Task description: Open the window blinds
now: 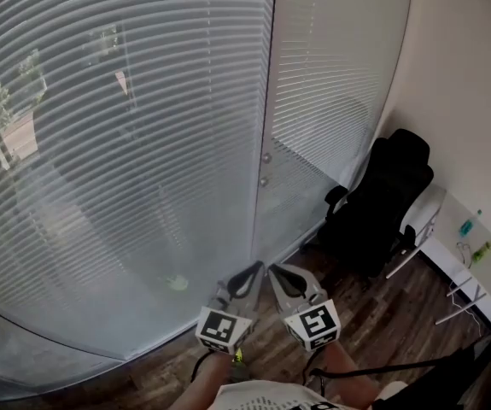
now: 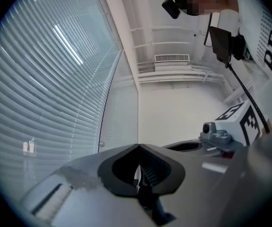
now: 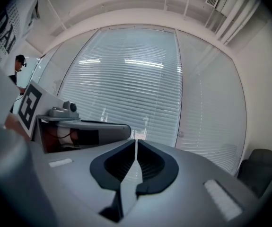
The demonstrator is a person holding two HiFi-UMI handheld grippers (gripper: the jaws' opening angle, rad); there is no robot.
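Left tongs and right tongs are clenched, empty. The blinds hang ahead, slats level, nearer the left.

The left gripper and the right gripper look alike. Each has a smooth grey shell and two jaws lined with black ribbed pads. Each also carries a white cube printed with black square markers. Thin black cables trail behind them. The person wears a white top with black lettering.
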